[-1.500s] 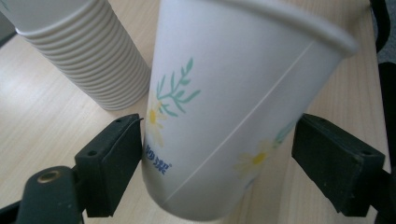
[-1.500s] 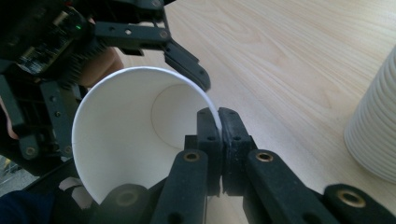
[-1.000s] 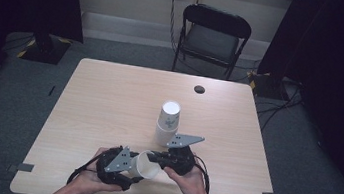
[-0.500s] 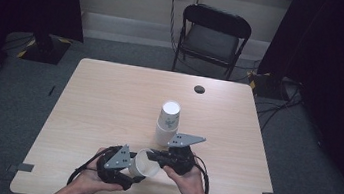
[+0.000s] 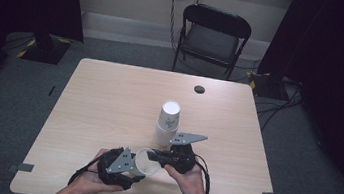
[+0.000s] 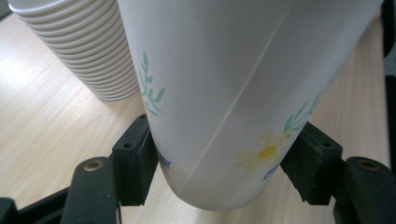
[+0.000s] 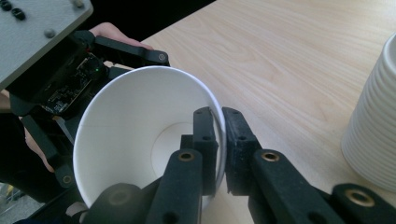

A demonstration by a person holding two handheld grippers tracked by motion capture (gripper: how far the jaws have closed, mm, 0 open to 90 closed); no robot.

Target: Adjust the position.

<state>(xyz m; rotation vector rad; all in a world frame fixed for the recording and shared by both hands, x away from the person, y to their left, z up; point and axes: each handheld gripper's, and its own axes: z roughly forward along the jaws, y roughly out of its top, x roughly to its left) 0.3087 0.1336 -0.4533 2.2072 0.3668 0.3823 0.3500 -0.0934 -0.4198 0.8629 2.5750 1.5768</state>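
Gripping one flower-printed paper cup (image 5: 146, 162) from both sides near the front edge of the surface (image 5: 108, 104), the left gripper (image 5: 119, 167) has just closed its jaws around the cup's body, while the right gripper (image 5: 167, 158) pinches the rim. One stack of cups (image 5: 168, 122) stands just behind. One black folding chair (image 5: 213, 37) faces the far edge, dark curtains flanking it.

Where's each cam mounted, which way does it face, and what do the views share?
High view: above the person's side, facing forward and down on the table; both hands and tongs show.
Left gripper view: rides the left tongs, jaws clamping the paper cup.
Right gripper view: rides the right tongs, pinching the cup's rim.
Shared: the cup and the cup stack.
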